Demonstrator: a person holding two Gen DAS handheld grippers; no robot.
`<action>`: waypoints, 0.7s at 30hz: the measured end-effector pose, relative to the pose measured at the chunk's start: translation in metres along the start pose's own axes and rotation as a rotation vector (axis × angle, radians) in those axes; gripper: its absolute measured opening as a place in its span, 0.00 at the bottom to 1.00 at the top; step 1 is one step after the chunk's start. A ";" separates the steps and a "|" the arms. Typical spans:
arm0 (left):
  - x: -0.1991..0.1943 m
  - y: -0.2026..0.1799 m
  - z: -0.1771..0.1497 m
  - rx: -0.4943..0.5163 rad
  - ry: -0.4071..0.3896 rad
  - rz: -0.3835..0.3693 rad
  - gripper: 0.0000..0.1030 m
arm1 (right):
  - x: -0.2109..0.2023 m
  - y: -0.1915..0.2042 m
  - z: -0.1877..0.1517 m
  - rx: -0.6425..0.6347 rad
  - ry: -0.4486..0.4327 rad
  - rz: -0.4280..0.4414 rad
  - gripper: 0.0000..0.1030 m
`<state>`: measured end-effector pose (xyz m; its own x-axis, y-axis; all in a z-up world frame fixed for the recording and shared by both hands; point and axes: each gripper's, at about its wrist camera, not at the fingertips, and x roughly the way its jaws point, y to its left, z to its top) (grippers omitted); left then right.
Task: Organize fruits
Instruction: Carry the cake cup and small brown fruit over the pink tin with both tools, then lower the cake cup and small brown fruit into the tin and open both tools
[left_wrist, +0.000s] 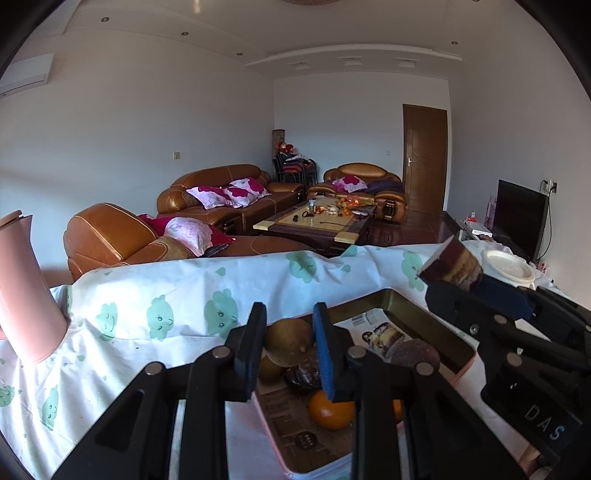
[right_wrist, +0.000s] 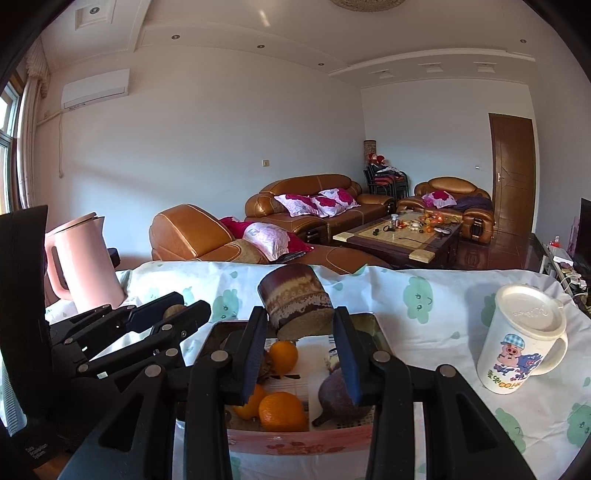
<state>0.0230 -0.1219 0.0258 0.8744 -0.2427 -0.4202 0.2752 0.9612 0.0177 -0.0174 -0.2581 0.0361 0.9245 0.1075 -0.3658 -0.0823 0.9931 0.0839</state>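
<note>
A pink-rimmed rectangular tin tray sits on the table and holds several oranges, a dark purple fruit and brown fruits. My right gripper is shut on a short brown and tan banded stalk piece and holds it above the tray's far end; it also shows in the left wrist view. My left gripper is shut on a round brown fruit over the tray's left part. In the right wrist view the left gripper shows at left.
A pink kettle stands at the table's left. A white lidded cartoon mug stands to the right of the tray. The table has a white cloth with green prints. Sofas and a coffee table lie beyond.
</note>
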 end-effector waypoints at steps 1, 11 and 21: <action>0.002 -0.003 0.001 0.001 0.003 -0.007 0.27 | 0.000 -0.005 0.000 0.005 0.000 -0.009 0.38; 0.024 -0.015 0.007 -0.021 0.026 -0.039 0.27 | 0.010 -0.029 -0.002 0.013 0.020 -0.075 0.38; 0.057 -0.010 0.006 -0.074 0.113 -0.049 0.27 | 0.036 -0.030 -0.007 -0.012 0.086 -0.111 0.38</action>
<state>0.0723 -0.1462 0.0068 0.8092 -0.2771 -0.5181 0.2825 0.9567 -0.0704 0.0158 -0.2835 0.0136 0.8930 -0.0002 -0.4500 0.0143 0.9995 0.0279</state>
